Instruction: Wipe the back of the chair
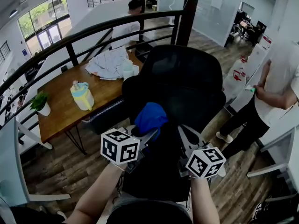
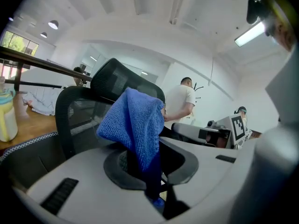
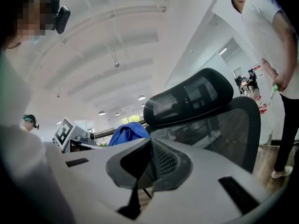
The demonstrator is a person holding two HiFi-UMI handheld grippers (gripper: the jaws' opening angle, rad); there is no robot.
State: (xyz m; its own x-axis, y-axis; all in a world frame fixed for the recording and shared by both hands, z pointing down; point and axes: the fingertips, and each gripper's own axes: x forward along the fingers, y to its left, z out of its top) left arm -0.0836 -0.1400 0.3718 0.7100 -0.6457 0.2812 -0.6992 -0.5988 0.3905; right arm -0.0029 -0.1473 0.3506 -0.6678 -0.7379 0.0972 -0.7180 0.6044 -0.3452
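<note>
A black mesh office chair [image 1: 187, 85] stands right in front of me, its back toward me. My left gripper [image 1: 148, 133] is shut on a blue cloth [image 1: 150, 116], which it holds low against the chair back. In the left gripper view the blue cloth [image 2: 134, 125] bulges up out of the jaws of the left gripper [image 2: 150, 164], with the chair [image 2: 79, 108] behind it. My right gripper [image 1: 188, 141] is beside it, close to the chair back. In the right gripper view the right gripper [image 3: 148, 166] is shut and holds nothing; the chair's headrest [image 3: 191, 97] and the cloth [image 3: 125, 134] lie beyond.
A wooden table [image 1: 58, 107] to the left bears a yellow and blue jug [image 1: 82, 96], a heap of clothes [image 1: 110, 62] and a potted plant [image 1: 41, 102]. A black railing [image 1: 93, 31] runs behind it. A person [image 1: 275, 90] stands close at the right.
</note>
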